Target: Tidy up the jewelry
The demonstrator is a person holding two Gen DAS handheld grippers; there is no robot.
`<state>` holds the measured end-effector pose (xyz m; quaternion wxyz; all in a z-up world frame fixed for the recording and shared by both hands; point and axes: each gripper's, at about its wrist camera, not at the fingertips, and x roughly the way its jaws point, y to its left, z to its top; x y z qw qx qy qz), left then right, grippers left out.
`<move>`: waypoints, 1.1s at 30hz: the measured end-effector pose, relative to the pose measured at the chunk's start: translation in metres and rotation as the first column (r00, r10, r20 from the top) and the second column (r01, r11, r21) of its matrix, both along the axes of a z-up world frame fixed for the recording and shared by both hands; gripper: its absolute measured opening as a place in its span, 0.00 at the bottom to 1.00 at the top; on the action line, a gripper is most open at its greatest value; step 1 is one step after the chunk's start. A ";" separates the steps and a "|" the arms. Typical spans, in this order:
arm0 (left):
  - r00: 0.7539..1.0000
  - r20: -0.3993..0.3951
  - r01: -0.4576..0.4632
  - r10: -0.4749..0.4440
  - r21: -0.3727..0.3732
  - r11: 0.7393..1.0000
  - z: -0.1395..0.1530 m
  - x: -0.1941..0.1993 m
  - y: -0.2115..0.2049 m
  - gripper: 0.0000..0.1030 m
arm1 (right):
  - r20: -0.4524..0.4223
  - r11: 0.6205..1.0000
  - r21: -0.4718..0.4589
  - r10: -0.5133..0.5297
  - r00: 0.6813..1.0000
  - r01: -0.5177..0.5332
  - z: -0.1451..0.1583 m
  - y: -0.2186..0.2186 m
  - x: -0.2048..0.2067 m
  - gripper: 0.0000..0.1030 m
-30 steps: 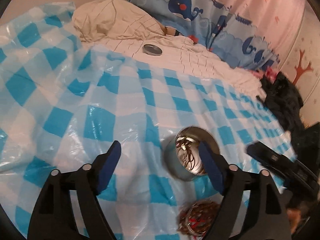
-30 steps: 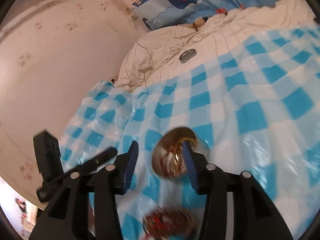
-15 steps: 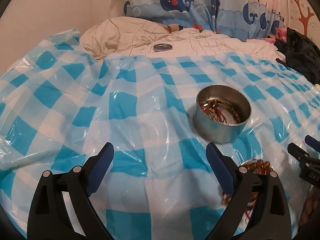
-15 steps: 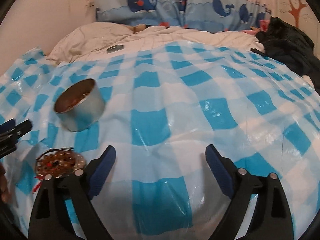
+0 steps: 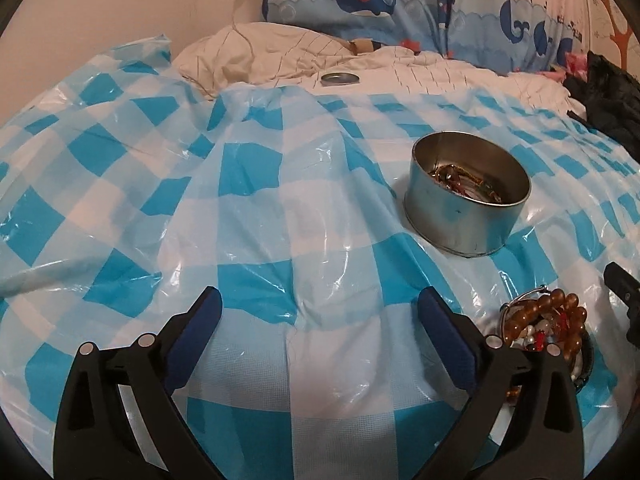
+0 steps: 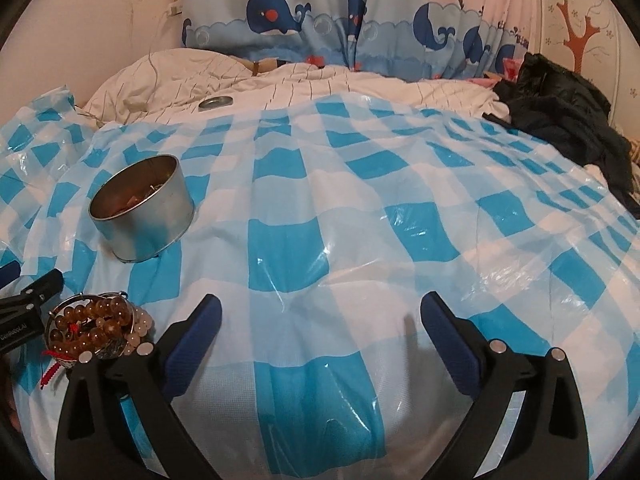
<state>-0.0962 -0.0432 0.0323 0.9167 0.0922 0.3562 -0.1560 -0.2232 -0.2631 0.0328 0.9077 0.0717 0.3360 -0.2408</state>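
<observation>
Where a second ago both grippers crowded the tin (image 5: 466, 196), now jaws newly spread, empty, over bare checked sheet (image 5: 328, 240).

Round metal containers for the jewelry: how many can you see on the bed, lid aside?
2. An open tin stands on the checked plastic sheet with jewelry inside. A shallow dish heaped with bead bracelets lies nearer the grippers. Others may be out of frame.

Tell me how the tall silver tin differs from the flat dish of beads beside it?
The silver tin has high walls and jewelry lying low inside; the bead dish is shallow and heaped above its rim. The tin sits farther from the grippers, the dish close by them. Both are round, open and rest on the checked plastic sheet.
</observation>
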 end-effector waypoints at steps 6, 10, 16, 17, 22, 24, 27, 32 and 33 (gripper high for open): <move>1.000 -0.008 -0.007 0.007 -0.014 1.000 -0.001 0.003 0.001 0.92 | -0.005 1.000 -0.028 -0.009 1.000 0.009 0.001 0.003 0.001 0.93; 1.000 -0.009 -0.010 0.010 -0.008 1.000 -0.001 0.003 0.000 0.92 | -0.006 0.999 -0.035 -0.011 1.000 0.011 0.001 0.003 0.002 0.93; 1.000 -0.008 -0.010 0.010 -0.008 1.000 -0.002 0.003 0.000 0.92 | -0.006 0.999 -0.040 -0.013 1.000 0.013 0.001 0.004 0.002 0.93; 1.000 -0.007 -0.011 0.011 -0.007 1.000 -0.002 0.003 0.000 0.92 | -0.006 0.999 -0.040 -0.013 1.000 0.013 0.001 0.004 0.002 0.93; 1.000 -0.007 -0.011 0.011 -0.007 1.000 -0.002 0.004 0.000 0.92 | -0.007 0.999 -0.040 -0.013 1.000 0.013 0.001 0.005 0.003 0.93; 1.000 -0.006 -0.011 0.011 -0.007 1.000 -0.002 0.004 0.000 0.92 | -0.007 0.999 -0.040 -0.013 1.000 0.013 0.001 0.005 0.003 0.93; 1.000 -0.006 -0.011 0.011 -0.006 1.000 -0.002 0.004 0.000 0.92 | -0.007 0.999 -0.040 -0.013 1.000 0.013 0.001 0.005 0.003 0.93; 1.000 -0.006 -0.011 0.011 -0.006 1.000 -0.002 0.004 0.000 0.92 | -0.007 0.999 -0.041 -0.013 1.000 0.013 0.001 0.005 0.003 0.93; 1.000 -0.005 -0.011 0.011 -0.006 1.000 -0.002 0.004 0.000 0.92 | -0.007 0.999 -0.041 -0.014 1.000 0.013 0.001 0.005 0.003 0.93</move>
